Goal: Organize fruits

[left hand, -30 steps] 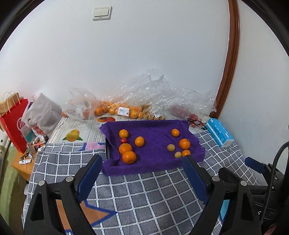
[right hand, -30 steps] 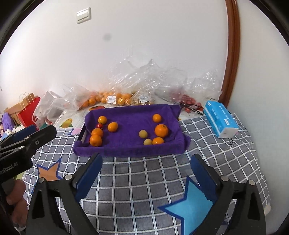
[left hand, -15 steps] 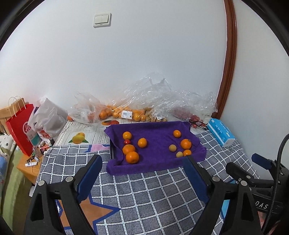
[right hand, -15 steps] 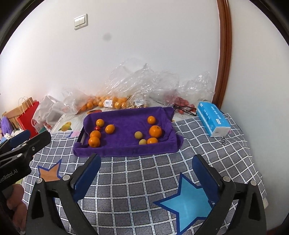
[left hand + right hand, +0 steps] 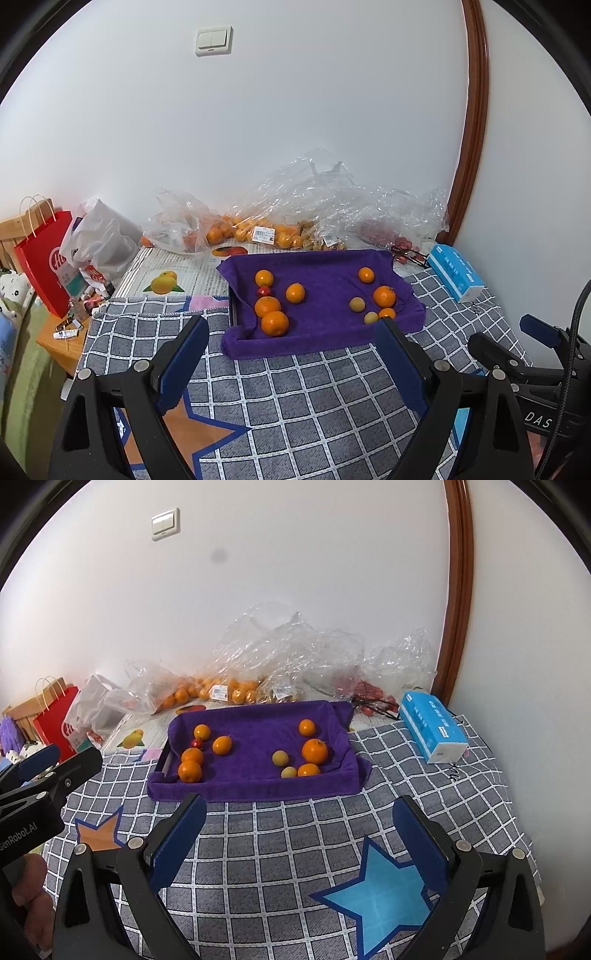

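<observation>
Both tools wide open, empty, hanging over the checked cloth (image 5: 280, 842) short of the tray (image 5: 255, 786). Left tool (image 5: 291, 339), right tool (image 5: 295, 816). Best bet: pick one fruit at a time, come in from above w/ jaws straddling it, close gently. Oranges (image 5: 314, 750) are round, will prob. roll on the purple towel (image 5: 325, 266); two clusters, left & right.

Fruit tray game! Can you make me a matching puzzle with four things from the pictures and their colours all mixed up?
Things:
1. towel lining the tray
2. tissue pack
3. paper bag
4. light switch

Colours:
A. red
B. white
C. purple
D. blue

Pairs: 1-C, 2-D, 3-A, 4-B
</observation>
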`<action>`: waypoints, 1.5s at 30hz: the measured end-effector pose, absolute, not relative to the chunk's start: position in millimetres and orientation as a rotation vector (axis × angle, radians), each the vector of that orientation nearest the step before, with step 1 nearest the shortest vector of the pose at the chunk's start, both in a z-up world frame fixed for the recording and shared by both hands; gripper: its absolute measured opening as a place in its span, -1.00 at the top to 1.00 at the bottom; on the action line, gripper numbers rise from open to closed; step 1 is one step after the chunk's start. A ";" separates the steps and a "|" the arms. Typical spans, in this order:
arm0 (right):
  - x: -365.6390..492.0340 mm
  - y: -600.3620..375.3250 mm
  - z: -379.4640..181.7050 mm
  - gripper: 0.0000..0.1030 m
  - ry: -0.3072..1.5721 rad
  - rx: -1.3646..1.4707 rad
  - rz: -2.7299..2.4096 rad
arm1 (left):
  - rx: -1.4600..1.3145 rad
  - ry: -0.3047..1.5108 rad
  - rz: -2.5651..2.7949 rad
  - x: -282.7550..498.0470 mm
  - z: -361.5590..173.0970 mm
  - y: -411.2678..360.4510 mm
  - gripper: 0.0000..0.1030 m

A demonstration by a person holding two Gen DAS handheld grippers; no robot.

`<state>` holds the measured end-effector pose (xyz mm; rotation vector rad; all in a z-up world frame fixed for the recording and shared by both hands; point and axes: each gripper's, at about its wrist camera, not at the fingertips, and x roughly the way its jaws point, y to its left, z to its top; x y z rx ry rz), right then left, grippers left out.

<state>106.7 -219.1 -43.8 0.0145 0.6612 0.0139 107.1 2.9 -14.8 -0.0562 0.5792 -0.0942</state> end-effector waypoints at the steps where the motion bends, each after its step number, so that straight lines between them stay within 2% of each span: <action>1: 106.5 -219.0 -44.0 -0.94 0.663 0.014 0.014 | -0.059 0.579 -0.093 107.3 -14.9 3.2 -0.76; 45: 104.0 -216.9 -40.5 -0.94 0.660 0.013 0.002 | -0.066 0.577 -0.089 102.2 -12.8 5.6 -0.77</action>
